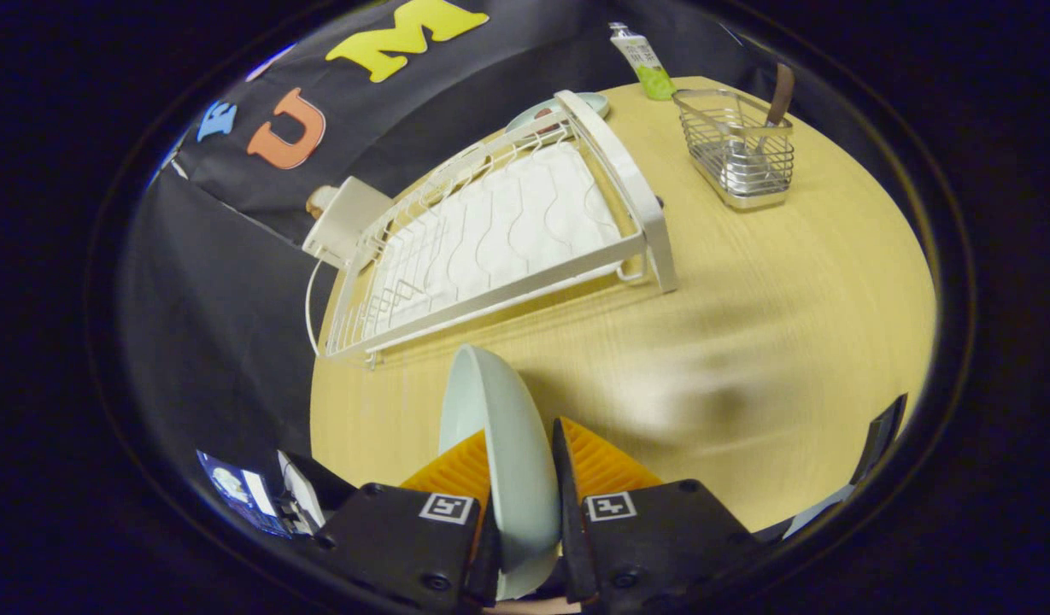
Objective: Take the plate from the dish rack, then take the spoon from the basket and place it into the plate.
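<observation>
Gripping one pale blue-green plate (499, 444) edge-on between the jaws of the gripper (525, 478), both fingers (456, 470) pressing on its faces. Standing nearly upright in the grip, rim curving up ahead of the fingers, glossy and plain, lower edge disappearing down between the gripper's bodies. Hanging over the light wooden table (789, 342), just short of the near rail of the dish rack (499, 239).

Lying beyond the plate, one white wire dish rack, tilted in the view, its white drip tray showing through the wires. Peeking out behind the rack's far end, a second pale dish (559, 107), mostly hidden by the frame, with something reddish in it too small to make out. Sitting at the rack's left end, a beige box-like item (345, 218) with a thin white cord (309, 299), identity unclear.

Standing well apart, past the rack's right end, one metal wire basket (738, 149). Leaning inside it, one spoon (751, 145), brown handle rising above the rim, bowl blurred behind the wires. Standing near the basket at the table's far edge, one tube (646, 64) with a green lower part, label unreadable.

Blurring softly across the table's middle, a smeared shadow. Cutting off beside the gripper, some small objects too dim to tell.
</observation>
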